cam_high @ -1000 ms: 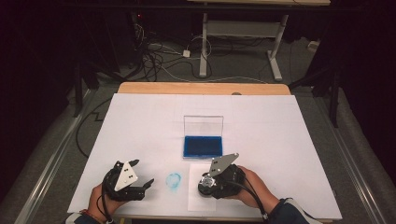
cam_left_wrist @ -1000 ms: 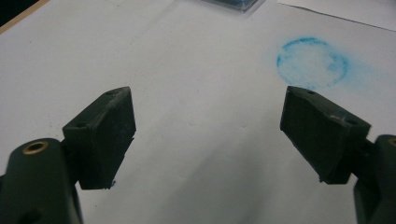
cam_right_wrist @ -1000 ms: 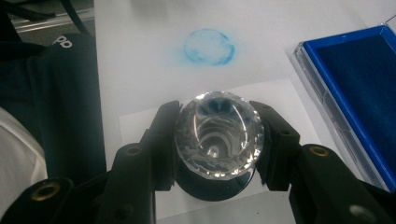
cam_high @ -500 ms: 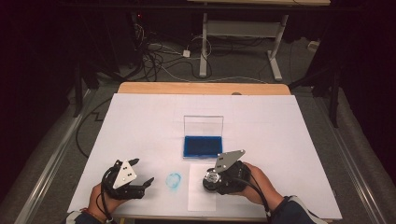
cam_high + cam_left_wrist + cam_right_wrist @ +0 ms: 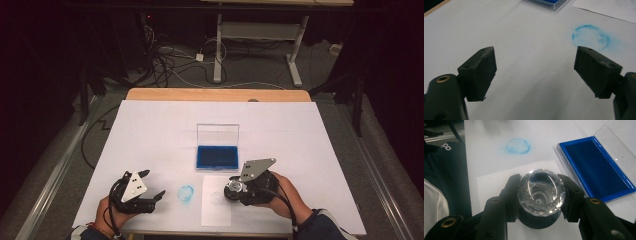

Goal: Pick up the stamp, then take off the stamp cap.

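Right gripper [image 5: 540, 195] pinching a clear faceted stamp [image 5: 541, 192] above a paper sheet [image 5: 216, 207], near the blue ink pad [image 5: 217, 157]; left gripper [image 5: 534, 72] spread, holding nothing

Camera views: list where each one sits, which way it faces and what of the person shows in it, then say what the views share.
High view: above the person's side, facing forward and down on the table; both hands show, with the left gripper and right gripper.
Left gripper view: rides the left gripper, looking past its open jaws at the blue ring mark.
Right gripper view: rides the right gripper, jaws shut on the crystal stamp; a dark sleeve shows.
Shared: the ring mark and the ink pad.
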The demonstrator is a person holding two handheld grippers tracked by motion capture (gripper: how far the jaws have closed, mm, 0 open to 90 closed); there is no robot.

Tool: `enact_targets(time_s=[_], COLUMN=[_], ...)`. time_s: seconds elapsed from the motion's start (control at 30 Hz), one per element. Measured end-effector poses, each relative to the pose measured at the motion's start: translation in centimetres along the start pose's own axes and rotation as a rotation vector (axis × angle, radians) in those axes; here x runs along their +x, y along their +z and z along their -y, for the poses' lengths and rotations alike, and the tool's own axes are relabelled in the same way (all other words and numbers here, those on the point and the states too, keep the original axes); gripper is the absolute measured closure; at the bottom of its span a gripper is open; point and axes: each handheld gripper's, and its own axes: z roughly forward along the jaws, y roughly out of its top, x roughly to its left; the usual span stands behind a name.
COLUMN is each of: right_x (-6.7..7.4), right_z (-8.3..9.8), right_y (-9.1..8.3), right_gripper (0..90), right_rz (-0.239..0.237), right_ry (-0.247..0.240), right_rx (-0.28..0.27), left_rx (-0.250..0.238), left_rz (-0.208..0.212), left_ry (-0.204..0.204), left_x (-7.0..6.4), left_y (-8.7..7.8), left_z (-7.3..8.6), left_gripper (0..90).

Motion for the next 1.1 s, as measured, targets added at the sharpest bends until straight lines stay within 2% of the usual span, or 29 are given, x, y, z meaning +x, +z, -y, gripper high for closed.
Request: enact_targets(time_s=[0.27,0.33,0.5,0.63,0.83,0.87,0.9,0.93,0.97,1.03,1.07,1.1], right_x=[-0.2,-0.4,-0.7,-1.0,-1.7,-1.8,-1.8,-1.9,-2.0,-2.0,-2.1,-2.2], right_z=[0.4,0.5,0.7,0.9,1.2,1.2,1.2,1.2,1.3,1.3,1.2,1.2], right_y=[-0.8,-1.0,-1.7,-2.3,-3.0,-3.2,-3.2,-3.3,-3.3,-3.5,-3.6,-3.7], right_gripper=[56.7,56.7,56.7,56.7,56.7,56.7,56.7,56.7,56.7,56.7,56.7,56.7], right_rz=[0.002,0.007,-0.006,0.011,0.029,0.036,0.041,0.044,0.046,0.057,0.060,0.065], right_ry=[0.011,0.016,0.027,0.031,0.041,0.042,0.042,0.042,0.043,0.044,0.045,0.049], right_rx=[-0.018,-0.020,-0.033,-0.037,-0.049,-0.054,-0.052,-0.051,-0.050,-0.051,-0.054,-0.062], left_rx=[0.003,-0.003,-0.002,-0.002,-0.007,-0.011,-0.002,-0.005,0.002,-0.003,-0.003,-0.008], left_rz=[0.011,0.003,0.005,0.004,0.011,0.008,0.013,0.007,0.015,0.007,0.012,0.008], left_ry=[-0.005,0.009,-0.003,0.015,-0.005,0.005,-0.003,0.011,0.001,0.010,-0.006,0.002], left_x=[-0.1,-0.1,-0.1,-0.2,-0.1,-0.1,-0.1,-0.1,-0.3,-0.3,-0.3,-0.3], left_y=[0.1,0.0,-0.1,0.0,0.1,0.1,0.2,0.2,0.1,0.0,0.0,0.0], left_z=[0.0,0.0,0.1,0.1,0.0,-0.1,0.0,0.0,0.1,0.1,0.1,0.0], left_gripper=[17.1,17.1,17.1,17.1,17.1,17.1,17.1,17.1,17.1,17.1,17.1,17.1])
